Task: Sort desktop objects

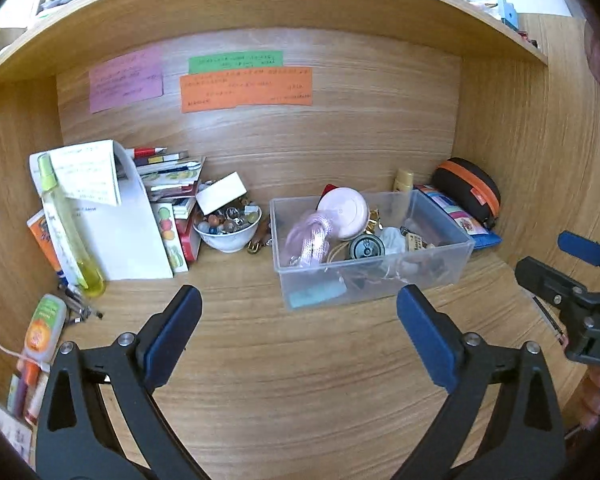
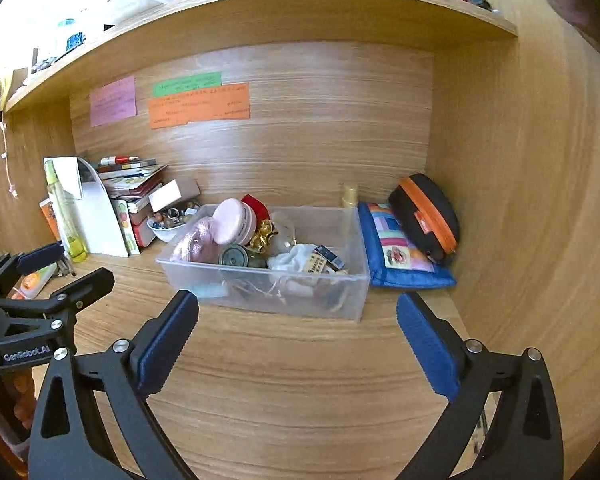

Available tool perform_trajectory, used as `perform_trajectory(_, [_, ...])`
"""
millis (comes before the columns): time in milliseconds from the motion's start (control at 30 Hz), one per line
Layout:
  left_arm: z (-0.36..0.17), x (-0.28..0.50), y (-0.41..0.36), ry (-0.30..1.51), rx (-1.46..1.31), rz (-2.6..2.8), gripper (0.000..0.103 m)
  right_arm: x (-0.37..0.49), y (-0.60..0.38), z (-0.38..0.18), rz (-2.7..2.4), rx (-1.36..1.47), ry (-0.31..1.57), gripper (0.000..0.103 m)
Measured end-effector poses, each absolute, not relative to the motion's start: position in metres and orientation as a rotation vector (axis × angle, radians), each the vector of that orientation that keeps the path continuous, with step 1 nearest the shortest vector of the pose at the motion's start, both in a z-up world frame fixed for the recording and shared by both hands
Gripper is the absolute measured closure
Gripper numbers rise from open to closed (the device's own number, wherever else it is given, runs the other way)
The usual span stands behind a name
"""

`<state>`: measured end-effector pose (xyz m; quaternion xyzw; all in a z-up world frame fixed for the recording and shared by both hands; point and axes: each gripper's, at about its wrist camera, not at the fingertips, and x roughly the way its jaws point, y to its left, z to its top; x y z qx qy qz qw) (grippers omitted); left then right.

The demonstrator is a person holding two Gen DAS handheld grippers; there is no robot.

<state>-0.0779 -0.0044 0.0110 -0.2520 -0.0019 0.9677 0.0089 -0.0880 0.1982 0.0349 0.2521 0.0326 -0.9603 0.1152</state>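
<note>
Wood-grained desk [image 1: 300,360] carried a clear plastic bin [image 1: 370,280] mid-desk, probably light, stiff and slippery, best gripped on its near rim, while left gripper [image 1: 299,334] and right gripper [image 2: 297,336] gaped empty.

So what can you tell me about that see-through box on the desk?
The clear plastic box is a lidless rectangular tub that looks like frosted plastic. It sits flat on the wooden desk, near the back wall. It is crowded with small things: a round pink case leaning at the back, pale pink cord, a dark round tin and white cloth. A blue patchwork pouch lies right beside it.
</note>
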Motion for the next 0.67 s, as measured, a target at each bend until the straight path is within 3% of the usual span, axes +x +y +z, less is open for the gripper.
perform_trajectory(333, [0.014,-0.064,-0.004,-0.044,-0.731,3.05,0.004,-0.089,0.21,0.029,-2.781,0.773,0.002,0.001])
perform_trajectory(667, [0.009,-0.07,0.001,-0.039,-0.746,3.003,0.004,-0.092,0.205,0.023,-2.771,0.803,0.045,0.0])
